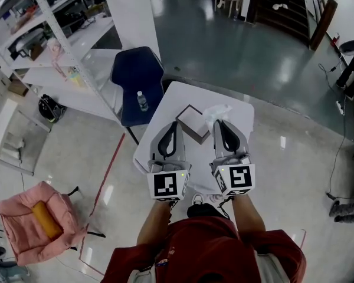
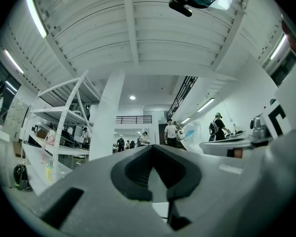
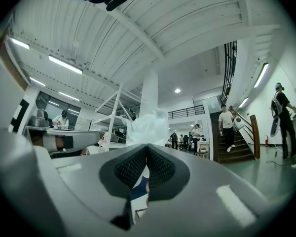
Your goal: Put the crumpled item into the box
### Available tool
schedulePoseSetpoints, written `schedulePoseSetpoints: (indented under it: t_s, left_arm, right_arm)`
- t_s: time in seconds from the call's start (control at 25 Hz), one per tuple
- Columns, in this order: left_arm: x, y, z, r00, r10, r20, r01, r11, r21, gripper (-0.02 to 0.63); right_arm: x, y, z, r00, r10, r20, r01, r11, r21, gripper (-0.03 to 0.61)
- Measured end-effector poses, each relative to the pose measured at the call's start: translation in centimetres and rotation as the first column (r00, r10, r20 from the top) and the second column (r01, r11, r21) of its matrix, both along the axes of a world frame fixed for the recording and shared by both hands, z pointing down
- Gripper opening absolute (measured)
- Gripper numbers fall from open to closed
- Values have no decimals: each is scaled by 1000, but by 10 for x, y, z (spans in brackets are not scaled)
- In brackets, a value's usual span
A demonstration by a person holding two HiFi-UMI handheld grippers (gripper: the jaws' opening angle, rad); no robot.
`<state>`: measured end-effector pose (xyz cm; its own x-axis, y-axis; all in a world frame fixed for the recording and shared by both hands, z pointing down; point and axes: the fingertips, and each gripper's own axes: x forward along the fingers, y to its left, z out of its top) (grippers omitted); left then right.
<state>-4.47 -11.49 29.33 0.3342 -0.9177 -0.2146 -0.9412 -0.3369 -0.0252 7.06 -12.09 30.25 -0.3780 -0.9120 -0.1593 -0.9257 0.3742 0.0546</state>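
Both forearms straight out, parallel, over desk (image 1: 186, 94). Left tongs (image 1: 176, 124) pressed together, empty, at box (image 1: 192, 124) left side. Right tongs (image 3: 147, 146) clamped on crumpled item (image 1: 217, 112), just right of box, near desk far edge.

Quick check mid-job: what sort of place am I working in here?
Probably a large open workshop or lab hall: a glossy grey floor, white metal shelving stocked with items, and a staircase up to a railed upper level, with people walking about in the background.
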Motion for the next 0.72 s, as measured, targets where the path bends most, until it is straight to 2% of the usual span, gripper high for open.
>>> schedulePoseSetpoints:
  t_s: [0.36, 0.72]
  left_arm:
    - [36, -63, 4, 1000, 28, -9, -28, 1000, -11, 3]
    - [65, -98, 6, 999, 35, -5, -35, 999, -25, 3]
  right_arm:
    - [36, -58, 4, 1000, 23, 17, -23, 1000, -9, 5]
    - [61, -92, 5, 999, 23, 23, -23, 999, -23, 5]
